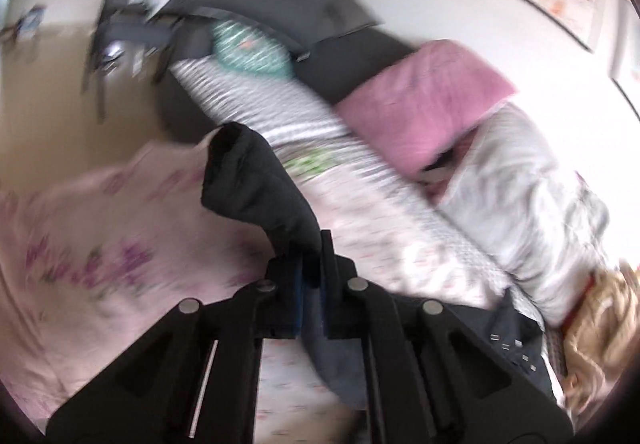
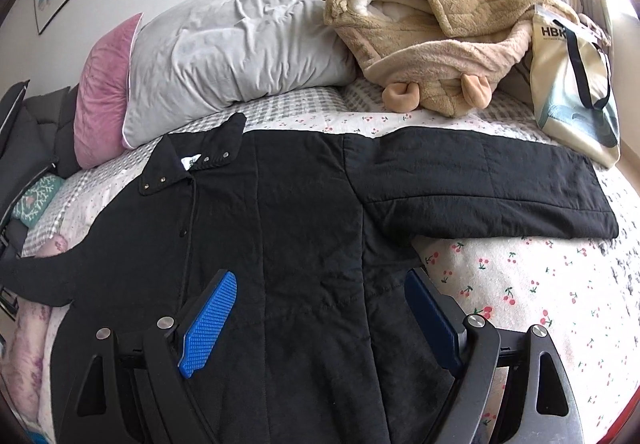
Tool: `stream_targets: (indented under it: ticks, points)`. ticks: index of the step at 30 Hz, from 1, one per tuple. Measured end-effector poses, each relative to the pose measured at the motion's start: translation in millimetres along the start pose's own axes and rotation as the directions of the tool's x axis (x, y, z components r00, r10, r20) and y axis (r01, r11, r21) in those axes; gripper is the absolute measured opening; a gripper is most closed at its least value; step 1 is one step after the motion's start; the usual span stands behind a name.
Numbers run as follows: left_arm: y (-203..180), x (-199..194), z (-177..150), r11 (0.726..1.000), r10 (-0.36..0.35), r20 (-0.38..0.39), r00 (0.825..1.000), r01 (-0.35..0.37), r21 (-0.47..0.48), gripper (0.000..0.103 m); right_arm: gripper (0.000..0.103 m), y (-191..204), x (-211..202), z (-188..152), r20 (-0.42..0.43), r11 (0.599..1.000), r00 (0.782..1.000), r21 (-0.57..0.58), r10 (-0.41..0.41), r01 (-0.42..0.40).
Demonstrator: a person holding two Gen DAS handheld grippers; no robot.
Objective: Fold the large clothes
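Observation:
A large black quilted jacket (image 2: 304,220) lies spread flat on the bed (image 2: 520,284), collar at the upper left, one sleeve (image 2: 480,184) stretched out to the right. My right gripper (image 2: 320,292) hovers over the jacket's body, its blue pads wide apart and holding nothing. In the blurred left wrist view my left gripper (image 1: 310,252) is shut on the end of the jacket's other sleeve (image 1: 256,184), which rises above the sheet in a bunched black fold.
A grey pillow (image 2: 240,52) and a pink cushion (image 2: 104,92) lie at the head of the bed. A tan fleece blanket (image 2: 440,32) and a tote bag (image 2: 572,84) sit at the far right. Dark grey bedding (image 1: 272,4) is piled beyond the bed.

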State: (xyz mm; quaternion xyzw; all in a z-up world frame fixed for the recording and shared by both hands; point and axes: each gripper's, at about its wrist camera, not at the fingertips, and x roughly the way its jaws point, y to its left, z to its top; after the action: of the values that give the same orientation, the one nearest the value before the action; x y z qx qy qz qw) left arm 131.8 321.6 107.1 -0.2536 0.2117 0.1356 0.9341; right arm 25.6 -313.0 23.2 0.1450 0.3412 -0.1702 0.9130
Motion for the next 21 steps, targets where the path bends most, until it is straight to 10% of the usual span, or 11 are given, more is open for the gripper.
stream_targets:
  ticks: [7, 16, 18, 20, 21]
  points:
    - [-117.9, -41.2, -6.1, 0.959, -0.231, 0.007, 0.973, 0.227, 0.168, 0.007, 0.087, 7.1, 0.3, -0.8, -0.003, 1.000, 1.000, -0.016, 0.016, -0.016]
    - [-245.9, -48.8, -96.5, 0.835, -0.389, -0.184, 0.903, 0.430, 0.344, 0.007, 0.087, 8.1, 2.4, -0.2, -0.007, 0.999, 1.000, -0.031, 0.019, -0.019]
    - [-264.0, -49.1, -121.4, 0.797, -0.404, -0.250, 0.880, 0.472, 0.377, 0.007, 0.087, 6.8, 3.1, 0.1, -0.010, 0.999, 1.000, -0.029, 0.016, -0.016]
    - [-279.4, -44.6, -150.5, 0.721, -0.428, -0.376, 0.822, 0.561, 0.406, 0.017, 0.087, 3.3, 4.5, 0.8, -0.012, 1.000, 1.000, -0.022, 0.012, -0.013]
    - [-284.8, -41.4, -161.8, 0.681, -0.434, -0.445, 0.784, 0.608, 0.408, 0.042, 0.087, 1.1, 5.3, 1.1, -0.010, 1.000, 1.000, -0.017, 0.010, -0.011]
